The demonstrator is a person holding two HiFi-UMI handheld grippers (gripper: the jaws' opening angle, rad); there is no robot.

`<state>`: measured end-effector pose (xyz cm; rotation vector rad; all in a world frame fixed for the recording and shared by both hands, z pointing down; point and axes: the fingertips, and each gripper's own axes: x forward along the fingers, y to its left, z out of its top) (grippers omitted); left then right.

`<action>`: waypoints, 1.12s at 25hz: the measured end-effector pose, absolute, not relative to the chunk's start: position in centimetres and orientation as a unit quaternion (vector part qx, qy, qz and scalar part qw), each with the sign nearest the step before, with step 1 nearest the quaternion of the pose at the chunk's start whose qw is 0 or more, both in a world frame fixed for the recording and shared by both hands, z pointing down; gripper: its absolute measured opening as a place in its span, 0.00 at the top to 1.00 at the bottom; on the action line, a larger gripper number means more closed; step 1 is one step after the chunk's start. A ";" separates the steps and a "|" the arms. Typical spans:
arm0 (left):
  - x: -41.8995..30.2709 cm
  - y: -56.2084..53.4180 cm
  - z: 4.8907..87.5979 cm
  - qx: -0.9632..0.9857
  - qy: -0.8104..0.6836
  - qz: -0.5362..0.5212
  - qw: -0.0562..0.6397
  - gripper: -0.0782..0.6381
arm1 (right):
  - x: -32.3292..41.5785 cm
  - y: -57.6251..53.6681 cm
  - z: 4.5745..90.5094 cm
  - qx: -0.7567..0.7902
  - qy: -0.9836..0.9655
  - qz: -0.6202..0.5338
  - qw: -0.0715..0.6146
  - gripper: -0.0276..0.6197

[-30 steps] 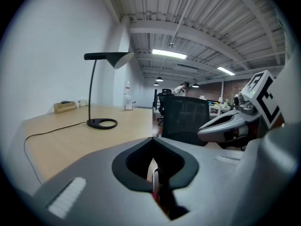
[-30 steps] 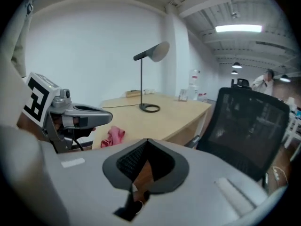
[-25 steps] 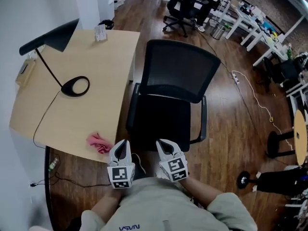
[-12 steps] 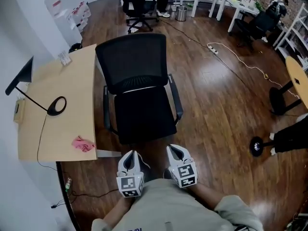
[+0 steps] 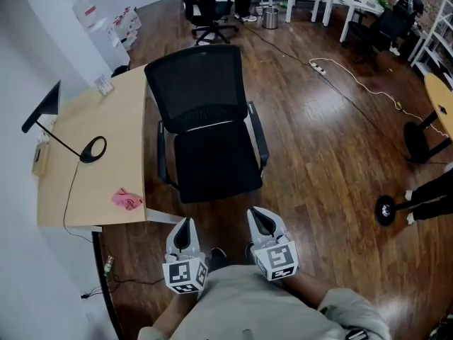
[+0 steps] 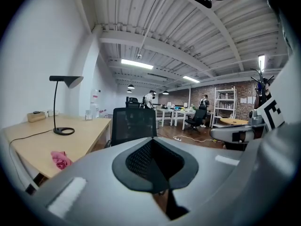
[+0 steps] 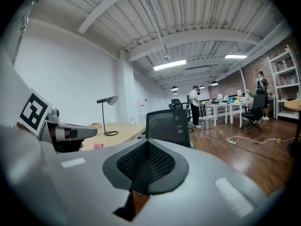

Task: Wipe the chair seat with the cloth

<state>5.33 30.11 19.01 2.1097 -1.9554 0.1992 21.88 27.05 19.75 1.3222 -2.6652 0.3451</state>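
A black office chair [image 5: 207, 129] stands beside the wooden desk [image 5: 85, 119], its seat [image 5: 216, 165] facing me. A crumpled pink cloth [image 5: 127, 200] lies on the desk's near corner; the left gripper view shows the cloth [image 6: 59, 159] too, left of the chair [image 6: 134, 125]. My left gripper [image 5: 184, 234] and right gripper [image 5: 260, 220] are held side by side close to my body, short of the chair. Both are shut with nothing between the jaws. The right gripper view looks at the chair [image 7: 169, 126] from the front.
A black desk lamp [image 5: 64, 129] with its cable stands on the desk. Wooden floor [image 5: 325, 154] surrounds the chair, with a white cable [image 5: 354, 83] trailing at the right. More chairs [image 5: 205, 6], white tables and people are at the far end. A round stool base [image 5: 386, 210] sits at the right.
The view has swung and pulled back: the chair now sits farther from both grippers and more to the right of the desk. Both grippers stay shut, side by side near my body.
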 end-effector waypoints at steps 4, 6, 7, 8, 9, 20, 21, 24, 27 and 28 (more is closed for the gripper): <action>5.3 30.9 18.2 0.735 -0.665 0.060 0.119 0.88 | 20.8 28.0 17.6 0.440 -0.890 0.106 0.053 0.95; 4.2 31.3 17.9 0.733 -0.666 0.059 0.122 0.88 | 20.1 28.4 17.3 0.443 -0.888 0.111 0.053 0.95; 3.4 31.4 17.7 0.731 -0.668 0.056 0.124 0.88 | 19.7 28.6 17.2 0.445 -0.887 0.111 0.054 0.95; 2.5 31.5 17.5 0.729 -0.670 0.053 0.127 0.88 | 19.3 28.7 17.2 0.448 -0.886 0.110 0.055 0.95; 1.7 31.7 17.3 0.728 -0.672 0.050 0.130 0.88 | 18.9 28.9 17.2 0.451 -0.884 0.111 0.057 0.95; -0.4 33.4 18.3 0.750 -0.645 0.042 0.142 0.88 | 14.4 32.1 16.6 0.464 -0.876 0.118 0.053 0.95; -0.3 33.5 18.5 0.754 -0.639 0.047 0.145 0.88 | 14.3 32.3 16.8 0.465 -0.875 0.121 0.054 0.95; 0.0 33.4 18.4 0.764 -0.627 0.058 0.144 0.88 | 14.2 32.1 16.6 0.469 -0.873 0.123 0.050 0.95; 0.7 33.0 17.7 0.768 -0.623 0.061 0.135 0.88 | 14.6 31.7 15.7 0.471 -0.874 0.113 0.040 0.95; 1.1 32.9 17.5 0.770 -0.621 0.062 0.131 0.88 | 14.9 31.6 15.5 0.471 -0.874 0.111 0.040 0.95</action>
